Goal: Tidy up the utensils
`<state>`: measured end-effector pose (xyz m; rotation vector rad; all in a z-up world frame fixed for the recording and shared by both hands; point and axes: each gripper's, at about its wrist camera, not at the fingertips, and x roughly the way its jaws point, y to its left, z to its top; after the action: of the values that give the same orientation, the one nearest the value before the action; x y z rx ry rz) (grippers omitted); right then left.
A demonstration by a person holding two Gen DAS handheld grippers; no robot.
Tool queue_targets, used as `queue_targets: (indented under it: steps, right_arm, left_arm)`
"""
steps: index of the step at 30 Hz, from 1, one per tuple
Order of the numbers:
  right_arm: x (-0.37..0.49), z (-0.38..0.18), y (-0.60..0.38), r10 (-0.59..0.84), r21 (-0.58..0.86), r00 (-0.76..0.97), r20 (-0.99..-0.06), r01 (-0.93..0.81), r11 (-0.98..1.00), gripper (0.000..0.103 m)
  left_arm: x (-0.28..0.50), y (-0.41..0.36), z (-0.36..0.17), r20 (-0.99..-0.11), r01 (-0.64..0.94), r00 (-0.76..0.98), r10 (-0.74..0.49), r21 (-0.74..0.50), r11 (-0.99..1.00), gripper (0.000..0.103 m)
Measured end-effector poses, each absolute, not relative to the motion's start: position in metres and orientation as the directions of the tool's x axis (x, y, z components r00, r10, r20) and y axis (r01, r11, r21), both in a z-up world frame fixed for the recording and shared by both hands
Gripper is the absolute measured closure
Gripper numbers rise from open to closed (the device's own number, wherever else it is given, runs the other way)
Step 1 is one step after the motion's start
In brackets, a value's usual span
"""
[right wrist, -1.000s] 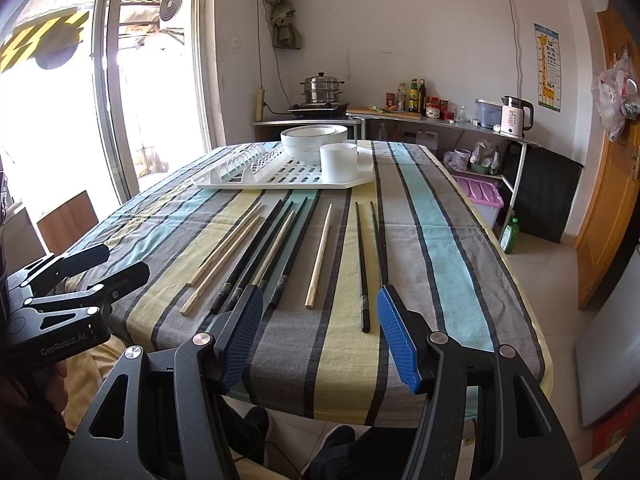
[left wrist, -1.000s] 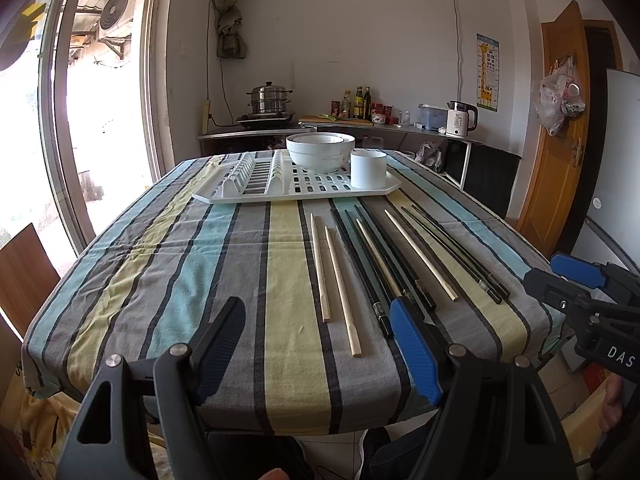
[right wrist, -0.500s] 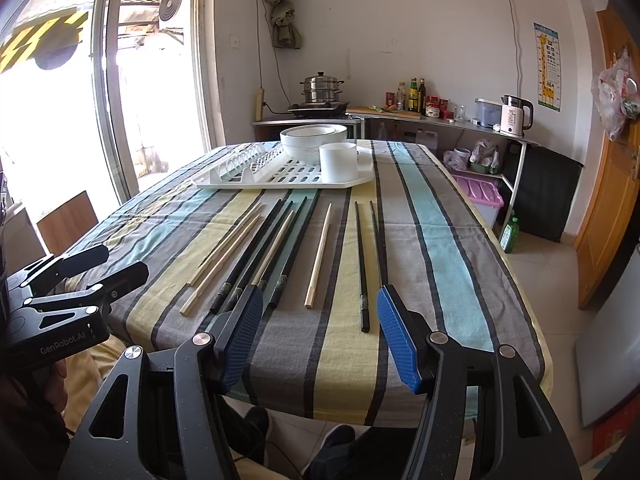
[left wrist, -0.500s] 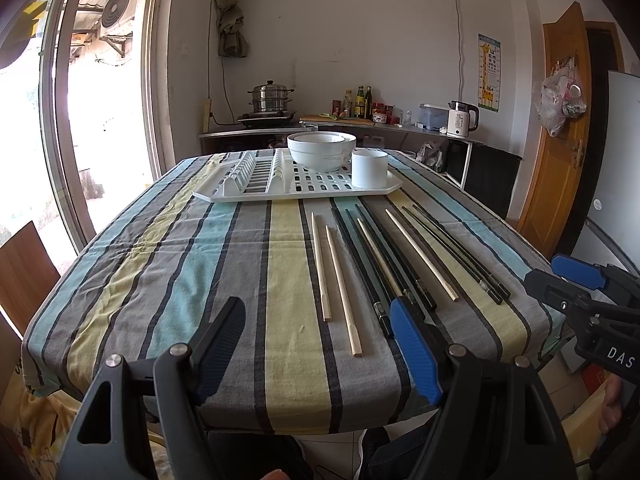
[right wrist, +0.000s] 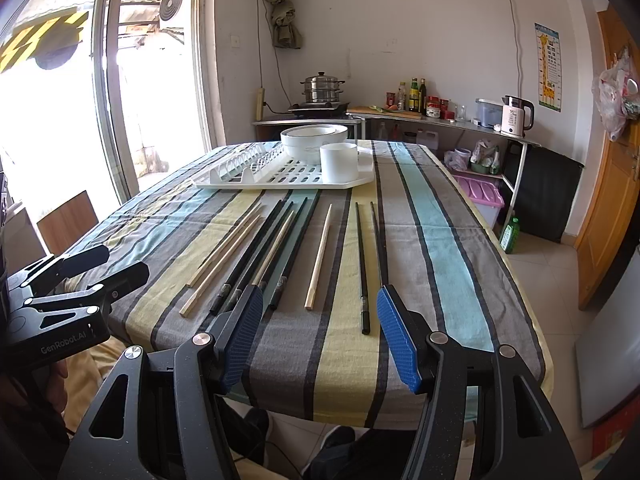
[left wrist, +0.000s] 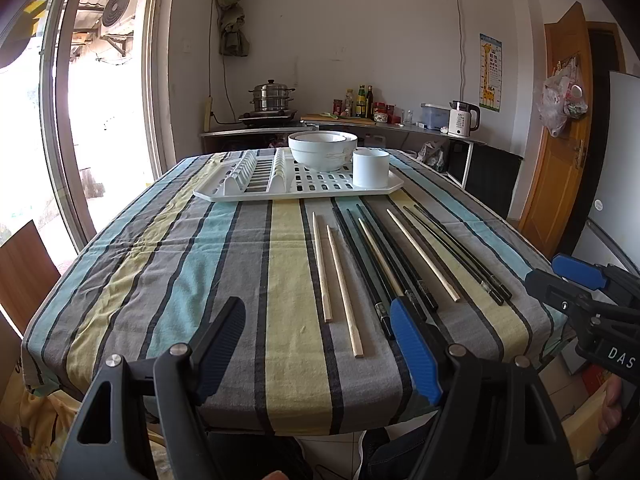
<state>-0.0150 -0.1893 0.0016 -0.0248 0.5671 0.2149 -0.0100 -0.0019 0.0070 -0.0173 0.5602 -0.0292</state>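
The body of the left tongs, seen from the right wrist camera, carries the readable lettering "GenRobot.AI". The body of the right tongs, seen at the edge of the left wrist view, shows the letters "DAS", cut off by the frame. A giraffe chart hangs on the far wall; its print is too small to read.

Both tongs are spread wide and hold nothing. Each hangs just off the near edge of the tabletop, which is covered by a cloth striped in grey, yellow, pale blue and black.

The chopsticks lie loose on the cloth in a rough row, their lengths running from the near edge towards the white drying rack. They sit between that rack and the tongs, nearer the tongs. Some are pale wood, plain and light tan. Others are black, glossy, with a small patterned band near the thick end. From the left wrist view, the row lies ahead and to the right of the left tongs' gap, the blue pad of one finger overlapping the ends of the black ones. From the right wrist view, a pale stick and a black pair lie straight ahead between the right tongs' fingers.

On the drying rack, on its right part, stand stacked white bowls and a white cup just beside them.
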Motion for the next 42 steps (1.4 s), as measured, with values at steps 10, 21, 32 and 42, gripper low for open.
queue_targets:
  steps: [10,21,32,42]
  right_arm:
    - [-0.014,0.001,-0.189,0.197,0.038,0.821,-0.536,-0.209,0.977,0.043]
    - [0.005,0.000,-0.182,0.205,0.039,0.814,-0.544,-0.220,0.975,0.043]
    - [0.075,-0.005,-0.168,0.200,0.027,0.780,-0.592,-0.229,0.973,0.051]
    - [0.142,-0.026,-0.164,0.173,0.030,0.663,-0.728,-0.222,0.975,0.076]
  left_arm:
    - [-0.005,-0.004,0.005,-0.536,0.030,0.843,-0.040,-0.027,0.999,0.026]
    - [0.023,0.011,-0.005,-0.553,-0.019,0.833,0.007,-0.016,1.000,0.026]
    - [0.097,0.022,-0.014,-0.641,0.037,0.766,-0.039,-0.016,0.999,0.027]
    - [0.165,0.015,-0.028,-0.746,0.101,0.658,-0.098,-0.041,0.994,0.043]
